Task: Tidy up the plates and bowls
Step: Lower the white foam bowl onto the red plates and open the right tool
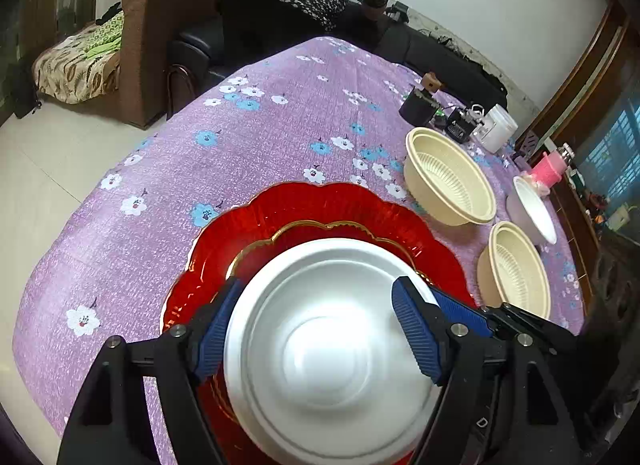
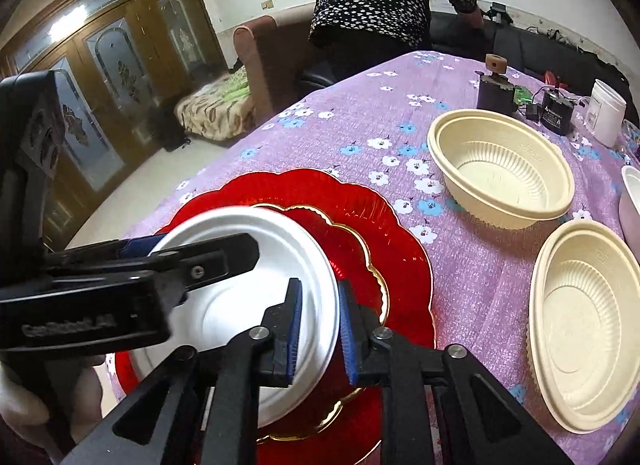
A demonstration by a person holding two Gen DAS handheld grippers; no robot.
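Both pairs of jaws stand apart: the left gripper is spread wide, its blue pads flanking the white plate at lower centre of the left wrist view, one pad at the plate's left edge and the other over its right part; whether they touch it cannot be told. The right gripper is only narrowly parted, its two pads straddling the right rim of the white plate at lower centre of the right wrist view, with a gap showing on each side of the rim. One white plate is visible, lying on two red scalloped plates, a smaller gold-edged red plate stacked on a larger red plate. Two cream bowls are counted, one cream bowl at right of centre and a nearer cream bowl at the lower right edge, both apart from the red stack. One white bowl sits at the right edge of the left wrist view. All rest on a purple flowered tablecloth.
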